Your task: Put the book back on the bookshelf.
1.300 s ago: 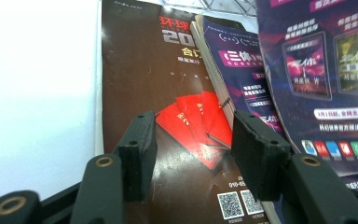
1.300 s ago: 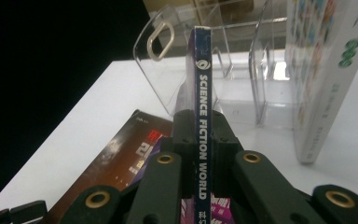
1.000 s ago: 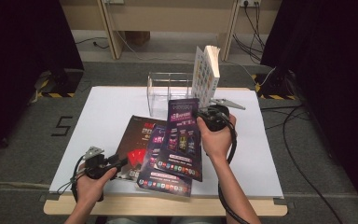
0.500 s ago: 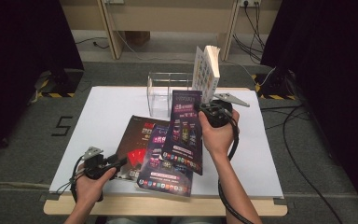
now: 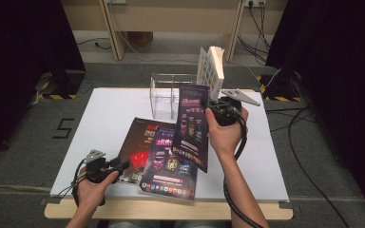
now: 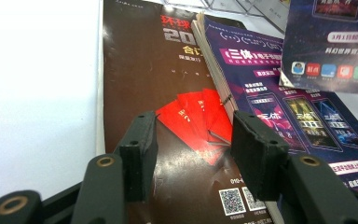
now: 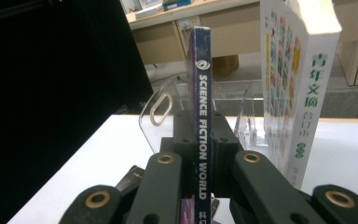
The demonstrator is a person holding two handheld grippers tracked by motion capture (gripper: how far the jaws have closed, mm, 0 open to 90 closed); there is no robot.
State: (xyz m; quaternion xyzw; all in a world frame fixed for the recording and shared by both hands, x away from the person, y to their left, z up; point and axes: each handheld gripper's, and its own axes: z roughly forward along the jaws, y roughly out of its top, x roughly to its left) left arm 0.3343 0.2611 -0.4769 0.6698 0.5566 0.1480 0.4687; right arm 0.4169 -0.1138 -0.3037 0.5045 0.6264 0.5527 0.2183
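A purple magazine (image 5: 191,124) with a dark blue spine, a brown-black magazine (image 6: 149,93) bearing red cards.

High view above table (image 5: 100,109) looking forward-down, tool views close and low, sharing the magazines (image 5: 171,161).

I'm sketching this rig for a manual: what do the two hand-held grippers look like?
Both are black. The left hand-held gripper has blocky square pads and brass-coloured rivets on its linkage. The right hand-held gripper has the same. Each carries a grey three-cornered plate and trails a black cable. Forearms are bare.
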